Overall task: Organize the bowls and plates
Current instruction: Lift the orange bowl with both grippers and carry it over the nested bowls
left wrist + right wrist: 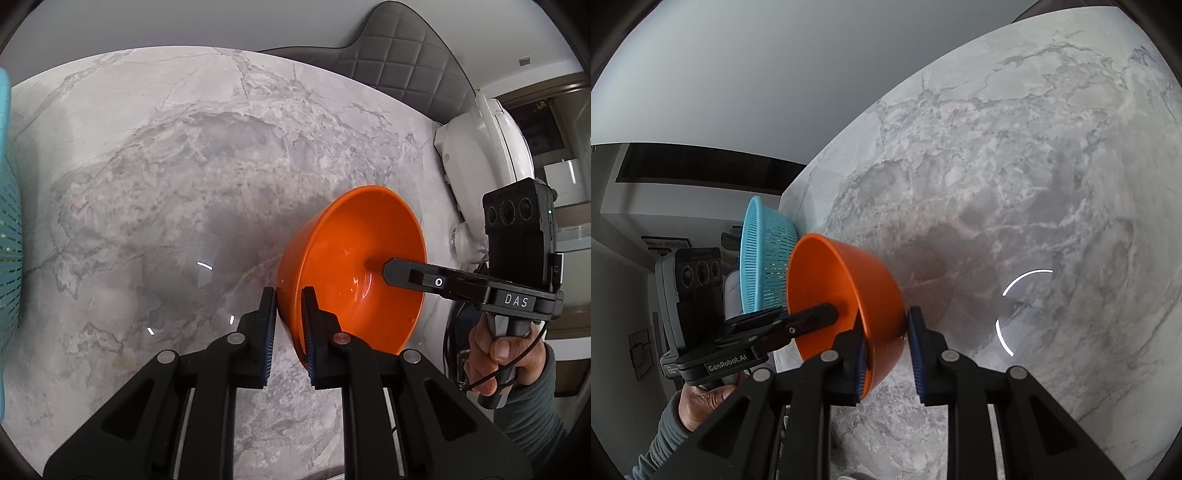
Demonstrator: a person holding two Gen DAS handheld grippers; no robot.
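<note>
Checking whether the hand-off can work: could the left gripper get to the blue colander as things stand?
Probably not yet: the left gripper is shut on the orange bowl, as is the right gripper. The marble table toward the blue colander looks clear.

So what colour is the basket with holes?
Light blue basket; clearest in the right wrist view.

Home dining area: marble table (155, 155), quilted chair (399, 55)

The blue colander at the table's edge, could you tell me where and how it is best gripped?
Probably by its rim: on the blue colander the thin lip suits a pinch, one finger inside and one outside, coming from the open side.
</note>
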